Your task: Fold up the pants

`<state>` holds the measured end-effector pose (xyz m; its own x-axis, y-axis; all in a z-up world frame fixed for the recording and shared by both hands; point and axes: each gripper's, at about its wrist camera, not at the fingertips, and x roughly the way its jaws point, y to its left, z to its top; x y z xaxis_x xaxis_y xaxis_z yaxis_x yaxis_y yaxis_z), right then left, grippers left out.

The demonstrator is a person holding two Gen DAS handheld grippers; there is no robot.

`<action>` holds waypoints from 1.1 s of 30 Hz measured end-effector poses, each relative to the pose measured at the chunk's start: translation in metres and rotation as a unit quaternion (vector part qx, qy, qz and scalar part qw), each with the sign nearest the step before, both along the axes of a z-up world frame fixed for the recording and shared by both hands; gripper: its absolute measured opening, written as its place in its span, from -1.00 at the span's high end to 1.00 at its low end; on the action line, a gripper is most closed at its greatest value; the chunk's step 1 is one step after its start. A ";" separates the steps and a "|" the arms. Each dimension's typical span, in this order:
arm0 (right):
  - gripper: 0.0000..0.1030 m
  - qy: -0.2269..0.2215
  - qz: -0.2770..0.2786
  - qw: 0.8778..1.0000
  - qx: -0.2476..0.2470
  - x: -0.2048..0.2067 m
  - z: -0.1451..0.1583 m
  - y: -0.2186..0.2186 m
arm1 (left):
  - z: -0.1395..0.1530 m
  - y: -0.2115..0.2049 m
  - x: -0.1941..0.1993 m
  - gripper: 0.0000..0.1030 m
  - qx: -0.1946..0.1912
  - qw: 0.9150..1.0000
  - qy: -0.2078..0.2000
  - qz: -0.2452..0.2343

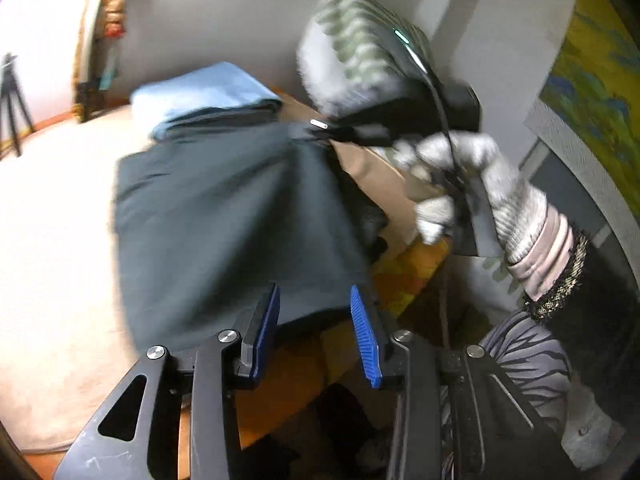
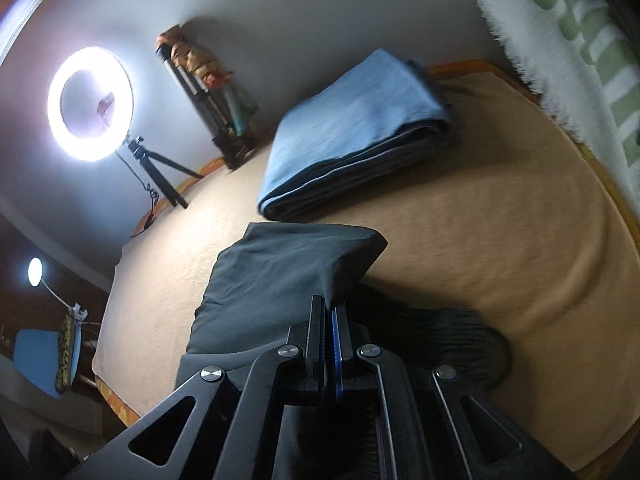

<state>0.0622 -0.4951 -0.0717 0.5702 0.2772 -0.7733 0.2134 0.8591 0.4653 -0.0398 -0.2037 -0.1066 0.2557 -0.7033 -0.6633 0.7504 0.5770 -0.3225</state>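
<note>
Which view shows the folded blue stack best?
The right wrist view: the folded blue stack lies whole and lit on the tan blanket, layered edges visible. The left wrist view shows it blurred, partly behind the dark pants.

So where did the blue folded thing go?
The blue folded cloth lies on the tan blanket near the wall, just beyond the dark pants in the right wrist view, with the ring light off to its left.

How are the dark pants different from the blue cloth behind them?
The dark pants are dark grey-green; the blue cloth is light blue. The pants are pinched and lifted at one edge by the right gripper; the blue cloth lies untouched. The cloth is neatly folded; the pants are still loose. Both rest on the tan blanket.
</note>
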 end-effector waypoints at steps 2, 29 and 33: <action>0.99 -0.001 -0.001 1.000 0.002 -0.004 0.000 -0.008 | 0.004 0.015 0.012 0.32 0.003 1.000 -0.013 0.026; 0.19 0.070 0.028 0.994 0.079 -0.122 -0.030 0.011 | -0.042 0.014 0.030 0.32 0.060 0.998 0.011 0.033; 0.40 0.071 0.042 0.994 0.076 -0.126 -0.030 0.022 | -0.041 0.012 0.027 0.32 0.058 0.998 0.009 0.028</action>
